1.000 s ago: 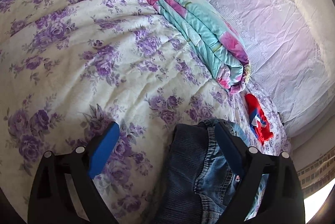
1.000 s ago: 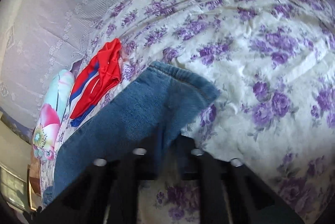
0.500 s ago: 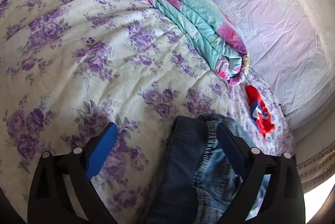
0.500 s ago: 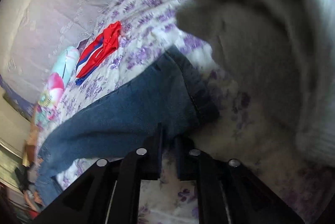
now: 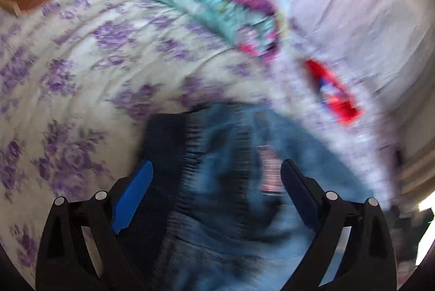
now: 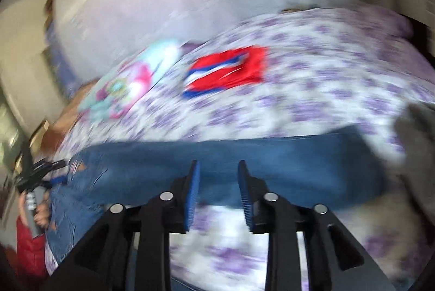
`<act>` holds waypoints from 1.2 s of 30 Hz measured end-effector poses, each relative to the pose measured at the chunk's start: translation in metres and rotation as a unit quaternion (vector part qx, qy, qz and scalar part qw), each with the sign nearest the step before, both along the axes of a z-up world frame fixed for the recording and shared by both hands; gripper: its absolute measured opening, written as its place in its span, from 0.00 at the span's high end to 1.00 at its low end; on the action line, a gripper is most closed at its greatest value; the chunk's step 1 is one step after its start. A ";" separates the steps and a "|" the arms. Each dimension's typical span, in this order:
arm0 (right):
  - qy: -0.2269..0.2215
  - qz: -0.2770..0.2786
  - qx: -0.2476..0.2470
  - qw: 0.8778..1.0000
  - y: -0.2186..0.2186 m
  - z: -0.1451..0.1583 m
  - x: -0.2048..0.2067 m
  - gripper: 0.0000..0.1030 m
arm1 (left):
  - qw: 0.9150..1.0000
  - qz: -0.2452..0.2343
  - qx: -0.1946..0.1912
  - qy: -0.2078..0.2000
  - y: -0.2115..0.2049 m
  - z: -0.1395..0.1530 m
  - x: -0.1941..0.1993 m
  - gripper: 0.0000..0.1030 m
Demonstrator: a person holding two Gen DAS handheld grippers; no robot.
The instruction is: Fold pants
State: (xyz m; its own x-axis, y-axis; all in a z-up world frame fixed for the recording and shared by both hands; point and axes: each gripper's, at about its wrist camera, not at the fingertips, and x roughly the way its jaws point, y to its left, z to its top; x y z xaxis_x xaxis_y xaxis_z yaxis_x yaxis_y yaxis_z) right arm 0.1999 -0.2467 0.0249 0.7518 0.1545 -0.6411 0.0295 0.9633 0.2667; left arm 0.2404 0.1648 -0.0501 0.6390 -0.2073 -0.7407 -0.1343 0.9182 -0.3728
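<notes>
The pants (image 6: pixel 244 171), blue jeans, lie stretched across the bed (image 6: pixel 326 68), one leg running sideways in the right wrist view and the waist end bunched at the far left of it. Seen from the left wrist view, the gathered waistband (image 5: pixel 174 144) sits directly ahead of the fingers.

The left gripper (image 5: pixel 214 182) points steeply down at the pants. Its jaws stand wide apart, one blue pad (image 5: pixel 133 193) at the dark waistband edge and the other over the lighter denim; the cloth lies between and under them, but the blur hides whether either pad touches it. Nothing is clamped.

The right gripper (image 6: pixel 218 187) also tilts down toward the pants, just this side of the straight leg. Its jaws are opening, with a clear gap between the ribbed pads, and no cloth is pinched there; the denim shows beyond the tips.

Beyond the pants, further across the bed, lie a red garment (image 6: pixel 225 70) and a folded turquoise blanket (image 5: pixel 206 0). At the left edge of the right wrist view a hand (image 6: pixel 40 212) in a red sleeve (image 6: pixel 27 250) grips the other tool's handle beside the waist.
</notes>
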 end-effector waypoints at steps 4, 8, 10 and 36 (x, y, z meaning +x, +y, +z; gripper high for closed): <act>0.069 0.037 -0.028 0.997 0.029 -0.034 0.040 0.70 | 0.999 0.021 0.032 0.016 0.001 -0.006 0.005 0.08; 0.129 0.009 0.043 0.991 -0.019 -0.070 0.057 1.00 | 0.999 0.023 0.011 0.023 0.010 -0.010 0.006 0.07; 0.141 -0.009 0.058 0.988 -0.036 -0.068 0.054 1.00 | 1.000 0.024 0.005 0.019 0.012 -0.008 0.004 0.08; 0.120 -0.018 0.258 0.958 0.023 -0.089 0.025 0.97 | 0.996 0.033 -0.082 -0.027 0.029 -0.008 -0.013 0.08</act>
State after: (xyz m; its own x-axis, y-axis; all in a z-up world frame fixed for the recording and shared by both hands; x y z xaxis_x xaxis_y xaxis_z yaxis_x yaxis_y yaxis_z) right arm 0.2252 -0.2241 -0.0641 0.6030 0.4743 -0.6414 0.1814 0.7014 0.6893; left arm 0.2271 0.1936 -0.0580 0.6928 -0.2780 -0.6654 -0.1693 0.8343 -0.5247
